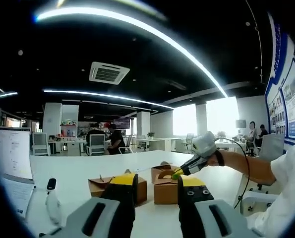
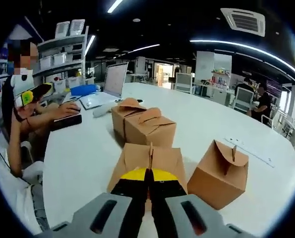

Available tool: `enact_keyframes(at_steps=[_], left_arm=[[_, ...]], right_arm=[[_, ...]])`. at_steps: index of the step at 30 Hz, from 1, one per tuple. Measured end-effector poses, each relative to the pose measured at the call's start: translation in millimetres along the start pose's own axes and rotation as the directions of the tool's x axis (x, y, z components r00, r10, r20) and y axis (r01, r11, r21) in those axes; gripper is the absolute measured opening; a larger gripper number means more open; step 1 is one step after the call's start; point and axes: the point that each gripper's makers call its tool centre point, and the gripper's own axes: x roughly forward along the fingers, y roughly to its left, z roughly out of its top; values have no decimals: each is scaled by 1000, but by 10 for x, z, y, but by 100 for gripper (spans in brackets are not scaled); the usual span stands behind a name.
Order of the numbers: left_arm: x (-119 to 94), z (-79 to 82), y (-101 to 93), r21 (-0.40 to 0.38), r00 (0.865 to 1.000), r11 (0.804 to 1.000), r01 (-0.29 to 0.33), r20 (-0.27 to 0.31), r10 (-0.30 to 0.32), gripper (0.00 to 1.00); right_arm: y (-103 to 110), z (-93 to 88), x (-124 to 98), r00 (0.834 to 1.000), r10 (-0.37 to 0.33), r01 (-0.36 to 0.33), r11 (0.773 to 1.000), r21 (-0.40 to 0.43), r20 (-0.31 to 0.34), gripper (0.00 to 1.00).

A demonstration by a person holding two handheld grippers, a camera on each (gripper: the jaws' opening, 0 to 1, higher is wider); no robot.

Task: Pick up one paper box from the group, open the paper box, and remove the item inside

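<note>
Right gripper (image 2: 148, 184) is pinching the top tab of a paper box (image 2: 149, 161) on the white table (image 2: 83, 148).

Its jaws are closing tight on that tab. Three more paper boxes are sitting near it: one (image 2: 220, 173) just beside it, two (image 2: 143, 123) touching each other beyond it. The left gripper (image 1: 157, 191) is hovering with jaws apart, facing the boxes, gripping nothing.
</note>
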Motion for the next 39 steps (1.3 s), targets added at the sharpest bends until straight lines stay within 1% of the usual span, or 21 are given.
enact_keyframes(at_steps=[6,12,25,27,29,33,39], left_arm=[[-23,32,-9,3,1000,1000,4,10,-4,34],[-30,32,-13,0,1000,1000,8,9,-8,35],[-11,13,-38,6,1000,1000,21,-3,-21,35],[-4,10,-45,7,1000,1000,24,-4,-24,35],[11,-4,-45,6,1000,1000,25,-8,-25,35],[24,-20,-53,5,1000,1000,25,-13,-25,35],[18,9,-78,9,999,999,33,-3,-33,35]], right_arm=[[79,0,-4,1000,27,-27,999,-45,-3,3],[134,18,23,998,67,-67,996,-54,11,3],[201,29,-5,984,174,-170,979,-109,34,3],[194,28,-12,984,177,-173,979,-113,32,3],[170,44,-26,985,167,-161,978,-132,37,3],[161,42,-46,982,185,-178,975,-134,42,3],[183,30,-46,976,213,-205,970,-133,46,3]])
